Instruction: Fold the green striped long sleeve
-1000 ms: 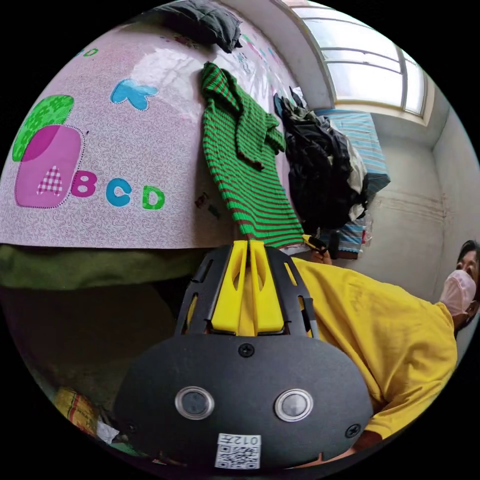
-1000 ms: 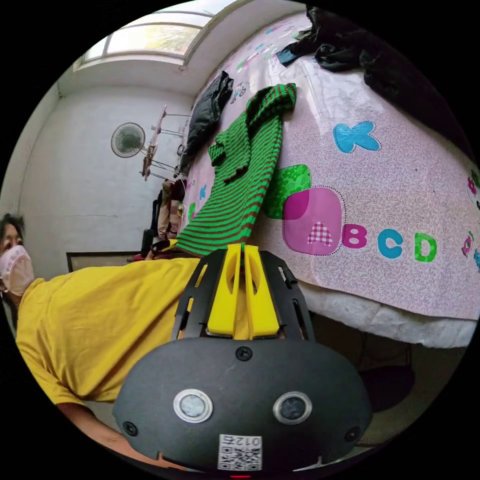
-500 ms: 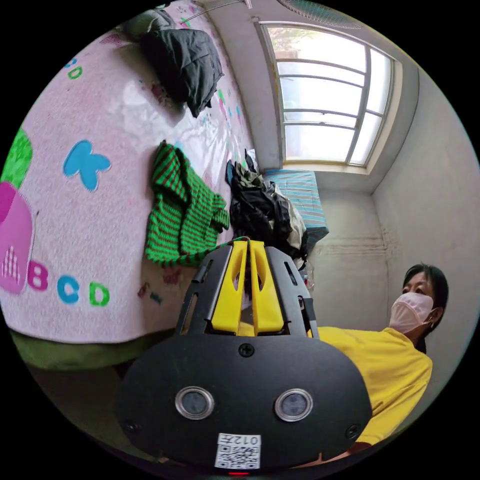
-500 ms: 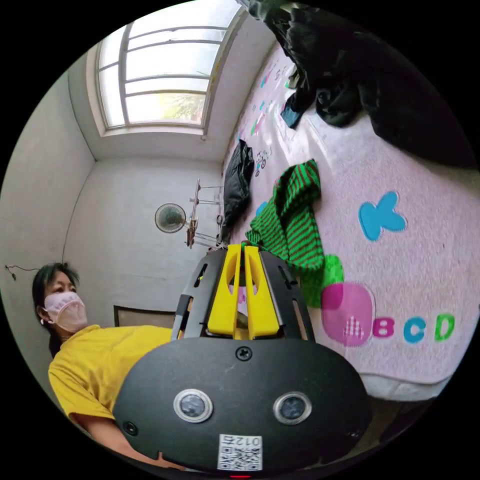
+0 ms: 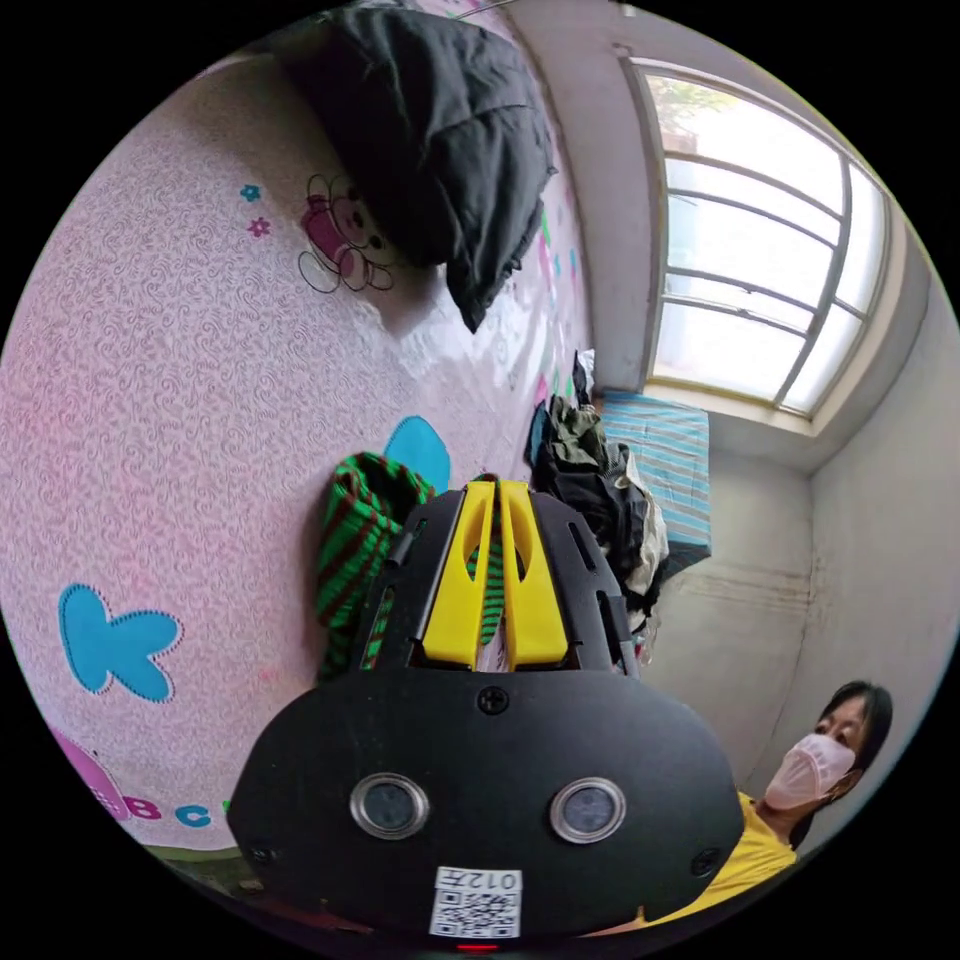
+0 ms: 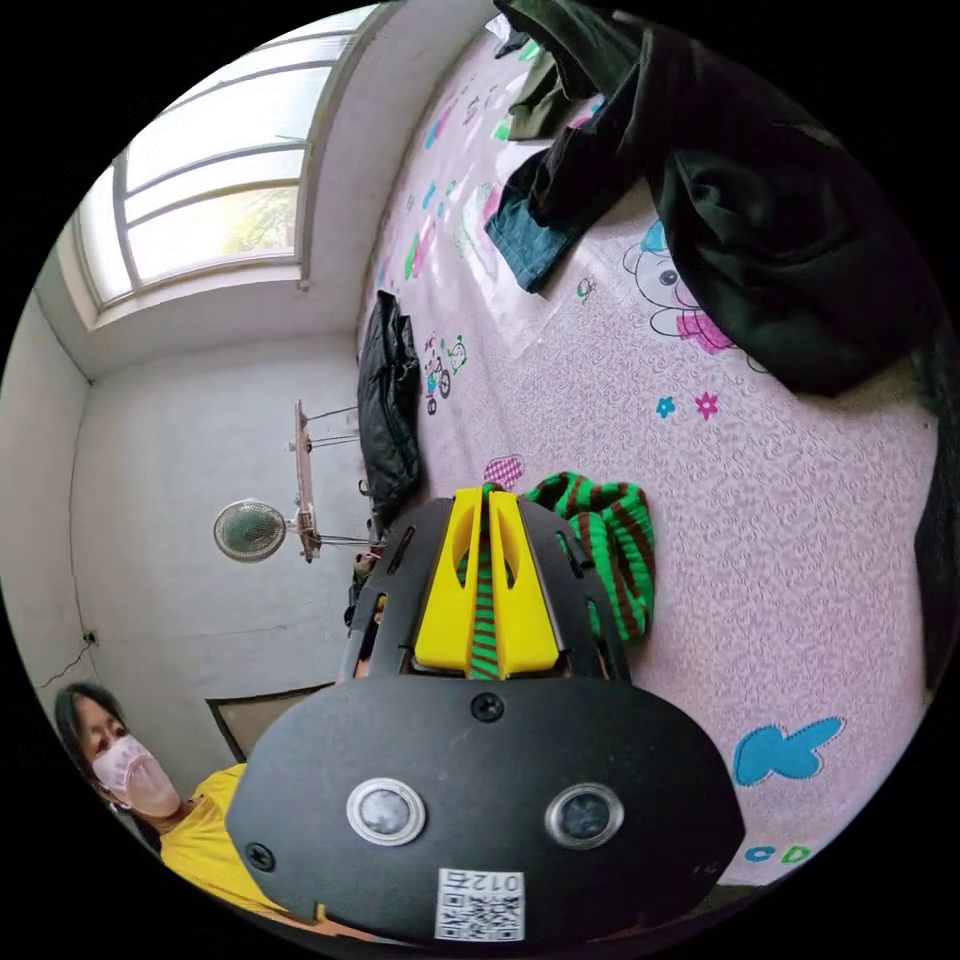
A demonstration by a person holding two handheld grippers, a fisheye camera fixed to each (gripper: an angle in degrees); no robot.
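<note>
The green striped long sleeve (image 5: 352, 540) lies bunched on the pink patterned bed cover (image 5: 180, 400), folded over on itself. In the left gripper view my left gripper (image 5: 497, 487) has its yellow jaws shut on the striped fabric, which runs between them. In the right gripper view the same garment (image 6: 610, 545) sits just beyond my right gripper (image 6: 484, 495), whose yellow jaws are likewise shut on a strip of the knit. Much of the garment is hidden behind both gripper bodies.
A black jacket (image 5: 440, 150) lies on the cover beyond the garment; it also shows as a dark jacket (image 6: 388, 400). A heap of dark clothes (image 6: 760, 200) and jeans (image 6: 530, 240) sits to one side. A person in a yellow shirt (image 6: 210, 840) stands beside the bed, near a fan (image 6: 250, 530).
Both grippers have carried the garment's hem away from the bed edge and over the rest of it, doubling it up. Both cameras have swung forward over the bed.
</note>
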